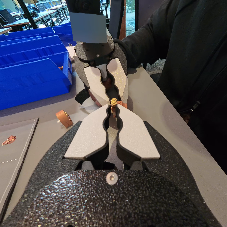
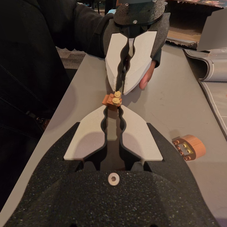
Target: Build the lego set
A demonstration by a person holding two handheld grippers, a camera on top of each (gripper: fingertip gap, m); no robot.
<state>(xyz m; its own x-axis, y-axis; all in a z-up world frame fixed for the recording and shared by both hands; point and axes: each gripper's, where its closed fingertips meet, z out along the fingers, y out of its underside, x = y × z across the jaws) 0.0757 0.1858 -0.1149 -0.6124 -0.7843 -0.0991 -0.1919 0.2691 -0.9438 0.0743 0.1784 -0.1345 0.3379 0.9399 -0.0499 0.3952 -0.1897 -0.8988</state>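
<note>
Grey table (image 2: 159, 110) carries a round brown brick assembly (image 2: 189, 148); above it, right gripper (image 2: 113, 108) jaws clamp a small brown-and-tan brick cluster (image 2: 112, 100). Left gripper (image 1: 113, 106) jaws stand slightly apart around its tan end; squeezing off-centre could snap bricks apart.

My right fingers (image 2: 119, 110) cover the lower part of the small brown brick cluster (image 2: 110, 101), so only its studded top shows. In the left wrist view my left fingers (image 1: 106, 110) hide most of that cluster, and I cannot tell whether they press on it. The blue bins (image 1: 30, 68) run off the left edge, with small brownish pieces (image 1: 61, 67) inside one too tiny to identify.
</note>
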